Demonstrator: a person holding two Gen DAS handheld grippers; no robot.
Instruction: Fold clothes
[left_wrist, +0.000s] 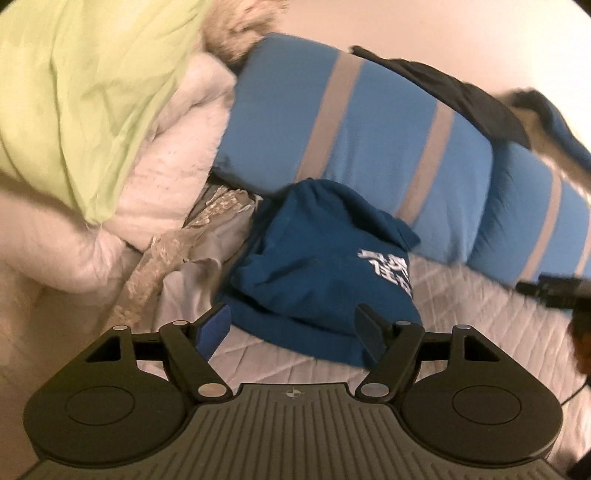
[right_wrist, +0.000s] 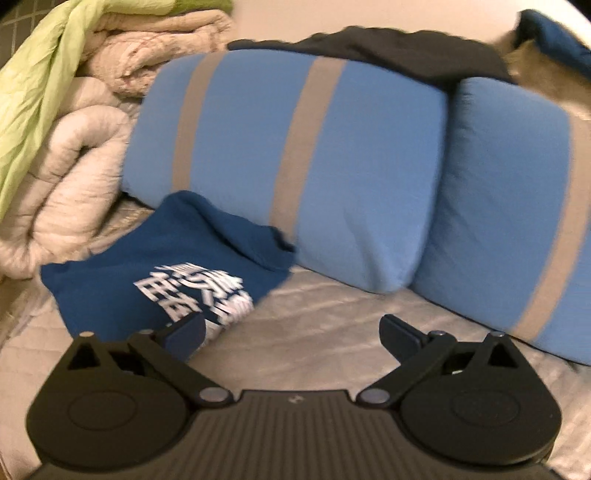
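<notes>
Blue shirt (left_wrist: 310, 258) lies free; both grippers tilt downward, fingers apart, nothing held

Matt cloth shirt (left_wrist: 310, 266), quilted bedcover (right_wrist: 325, 314)

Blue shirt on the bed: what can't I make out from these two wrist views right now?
- Blue shirt: near hem hidden behind the left gripper in the left view.
- White print: motion-blurred and unreadable in the right view, lower part behind a finger of the right gripper.
- Dark garment on the pillows: blurred, type unclear.
</notes>
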